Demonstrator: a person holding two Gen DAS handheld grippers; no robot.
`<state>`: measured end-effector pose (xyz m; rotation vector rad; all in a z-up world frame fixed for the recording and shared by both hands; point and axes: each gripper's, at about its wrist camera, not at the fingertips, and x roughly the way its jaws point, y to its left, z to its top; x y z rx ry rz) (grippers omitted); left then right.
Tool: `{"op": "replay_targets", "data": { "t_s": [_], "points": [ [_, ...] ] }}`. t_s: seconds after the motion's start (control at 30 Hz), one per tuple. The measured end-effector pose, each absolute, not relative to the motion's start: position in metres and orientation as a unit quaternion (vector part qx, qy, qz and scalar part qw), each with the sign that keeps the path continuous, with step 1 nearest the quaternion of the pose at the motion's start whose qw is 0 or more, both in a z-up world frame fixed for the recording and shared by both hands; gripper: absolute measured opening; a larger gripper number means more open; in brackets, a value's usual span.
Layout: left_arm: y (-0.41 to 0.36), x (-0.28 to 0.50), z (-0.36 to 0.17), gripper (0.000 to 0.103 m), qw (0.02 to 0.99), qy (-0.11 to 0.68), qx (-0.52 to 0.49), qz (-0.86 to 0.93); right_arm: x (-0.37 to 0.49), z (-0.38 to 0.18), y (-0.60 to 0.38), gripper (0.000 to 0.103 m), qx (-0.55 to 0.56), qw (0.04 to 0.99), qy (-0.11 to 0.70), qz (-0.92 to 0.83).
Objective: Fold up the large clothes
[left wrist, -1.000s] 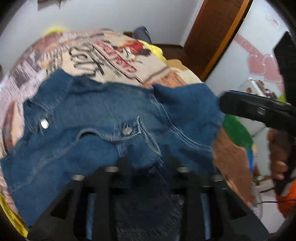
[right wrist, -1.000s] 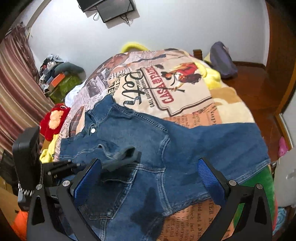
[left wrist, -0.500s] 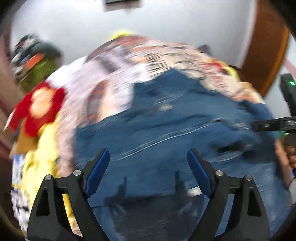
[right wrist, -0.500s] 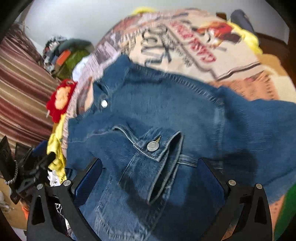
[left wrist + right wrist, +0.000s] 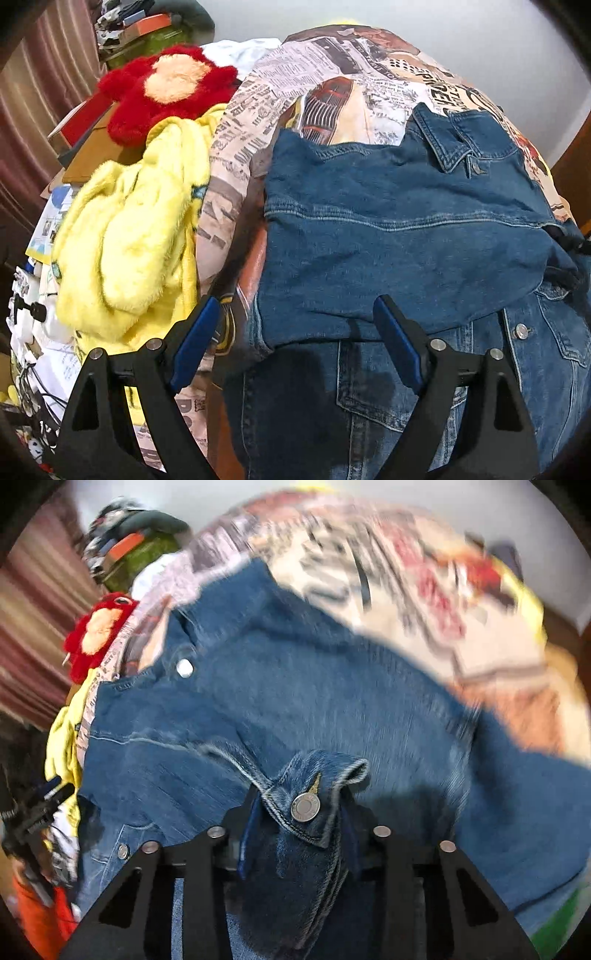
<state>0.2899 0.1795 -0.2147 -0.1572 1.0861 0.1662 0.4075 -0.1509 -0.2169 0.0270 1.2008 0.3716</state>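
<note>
Right gripper [image 5: 303,834]: fingers have just been closing and now pinch the buttoned cuff [image 5: 306,805] of the denim jacket [image 5: 406,229]. Left gripper [image 5: 291,343]: fingers spread over the jacket's folded left edge (nothing gripped). Jacket lies on the printed bedspread [image 5: 332,74]; yellow blanket [image 5: 125,236] crowds the left side.

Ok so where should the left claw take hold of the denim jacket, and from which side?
Probably the folded sleeve's near edge, which lies loose across the denim jacket between the open left claw fingers. Come from above, pointing down; that raised edge offers a lip. The right claw is already shut on the buttoned cuff.
</note>
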Motion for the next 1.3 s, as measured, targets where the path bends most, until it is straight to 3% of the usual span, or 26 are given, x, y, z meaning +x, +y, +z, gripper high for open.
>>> {"op": "replay_targets", "data": {
  "t_s": [0.33,0.77,0.97,1.1,1.3],
  "points": [
    [0.141,0.326,-0.194,0.085,0.869,0.491,-0.052,0.031,0.397,-0.133,-0.159,0.034,-0.043,0.871,0.455,0.179],
    [0.085,0.352,-0.243,0.085,0.840,0.541,-0.021,-0.023,0.395,-0.216,-0.181,0.035,-0.077,0.849,0.505,0.133],
    [0.089,0.349,-0.253,0.086,0.837,0.546,-0.037,-0.018,0.381,-0.230,-0.174,0.045,-0.144,0.847,0.499,0.118],
    [0.091,0.342,-0.255,0.089,0.837,0.546,-0.033,-0.009,0.372,-0.228,-0.180,0.073,-0.159,0.853,0.489,0.095],
    [0.089,0.333,-0.249,0.089,0.835,0.549,-0.011,0.006,0.354,-0.200,-0.205,0.075,-0.150,0.871,0.464,0.063]
  ]
}}
